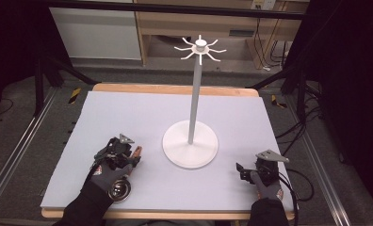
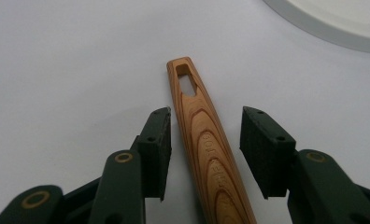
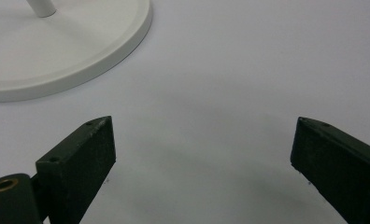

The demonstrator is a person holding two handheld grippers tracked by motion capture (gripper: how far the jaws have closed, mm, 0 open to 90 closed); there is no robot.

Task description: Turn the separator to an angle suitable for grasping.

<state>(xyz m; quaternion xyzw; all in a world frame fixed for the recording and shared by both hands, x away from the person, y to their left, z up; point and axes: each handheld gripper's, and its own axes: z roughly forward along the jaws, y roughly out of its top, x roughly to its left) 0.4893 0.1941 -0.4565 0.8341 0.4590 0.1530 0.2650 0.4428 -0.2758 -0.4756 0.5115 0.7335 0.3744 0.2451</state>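
Two black jaws of the left gripper [image 2: 205, 140] stand apart on either side of a wooden handle [image 2: 206, 144], with a gap on each side, the left pad nearer to it; they do not clamp it. That handle lies flat on the desk [image 2: 57, 60], its slotted tip pointing past the jaws toward the rim of a white stand [image 2: 332, 28]. In the high view the left gripper [image 1: 128, 153] sits low at the front left of the desk [image 1: 128, 113], the handle's [image 1: 136, 151] tip poking out toward the stand's round base [image 1: 190, 149], and a shiny metal ladle bowl [image 1: 118, 189] lies just by the gloved left hand [image 1: 107, 174], near the front edge.

The right gripper [image 3: 202, 154] has its jaws wide apart over bare desk, holding nothing; the stand's base [image 3: 80, 51] lies ahead to its left. From above, the right gripper [image 1: 246, 170] rests at the front right, well apart from the handle. The stand's pole [image 1: 195, 94] rises from the base to a ring of hooks [image 1: 200, 48].
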